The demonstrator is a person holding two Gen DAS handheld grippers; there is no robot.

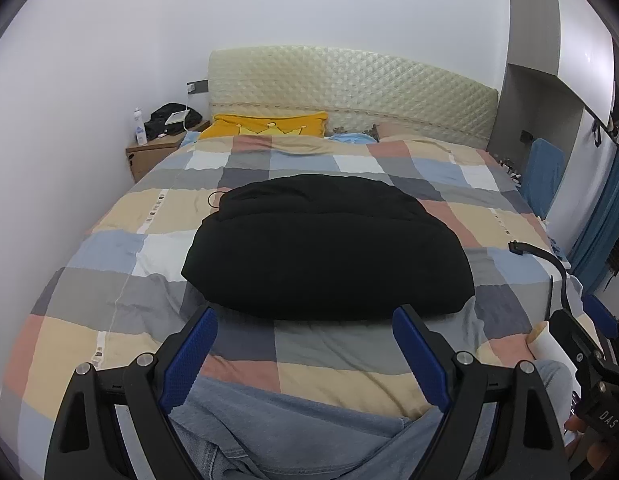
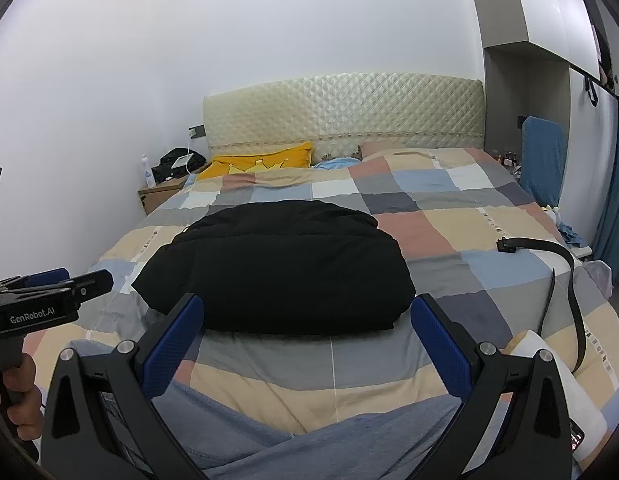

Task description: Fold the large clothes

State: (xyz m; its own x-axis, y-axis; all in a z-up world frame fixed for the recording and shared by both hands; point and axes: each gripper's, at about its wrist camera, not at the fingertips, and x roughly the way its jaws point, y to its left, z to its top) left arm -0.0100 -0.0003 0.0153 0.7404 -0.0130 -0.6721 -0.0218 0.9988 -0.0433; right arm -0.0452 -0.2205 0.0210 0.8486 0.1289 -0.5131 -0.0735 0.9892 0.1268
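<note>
Left wrist view: the left gripper [image 1: 305,322] stands with its blue-padded fingers [image 1: 189,356] spread wide and nothing between them, poised above the near edge of a checked duvet [image 1: 109,248] and the person's denim-clad lap [image 1: 293,432]. Right wrist view shows the right gripper [image 2: 307,312] likewise released, its jaws wide and empty over the same bedding, with a hand [image 2: 21,396] gripping the other tool's handle at the left edge.

Both tools face a bed with a quilted cream headboard [image 1: 349,88] against a white wall. A yellow pillow [image 1: 269,124] lies at the head, a wooden nightstand [image 1: 149,156] stands at the far left carrying a bottle [image 1: 139,126] and a black bag [image 1: 171,118], and a black belt [image 2: 549,256] trails over the duvet's right side.

A folded black garment [image 1: 325,248] lies in a puffy mound mid-bed, just beyond both sets of fingertips and untouched by either.
</note>
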